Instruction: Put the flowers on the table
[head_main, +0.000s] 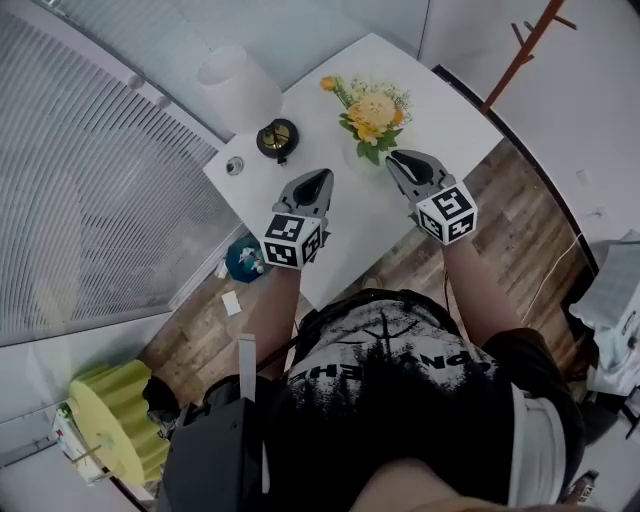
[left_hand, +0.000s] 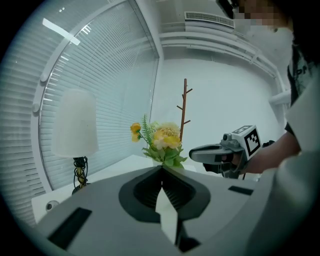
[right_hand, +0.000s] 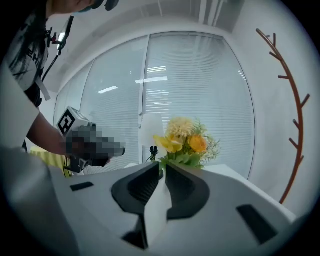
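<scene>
Yellow-and-orange flower bouquet with green leaves standing on white square table, near white-shaded lamp. Left gripper hovering over table, jaws touching, gripping nothing. Right gripper hovering just beside bouquet, jaws showing thin slit, gripping nothing. Slatted window blinds flanking table, wood-plank floor lying beneath.

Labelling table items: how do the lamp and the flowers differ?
The lamp has a white shade on a dark base; the flowers are yellow and orange with green leaves. The lamp stands by the window; the flowers near the right gripper. Both stand on the table.
</scene>
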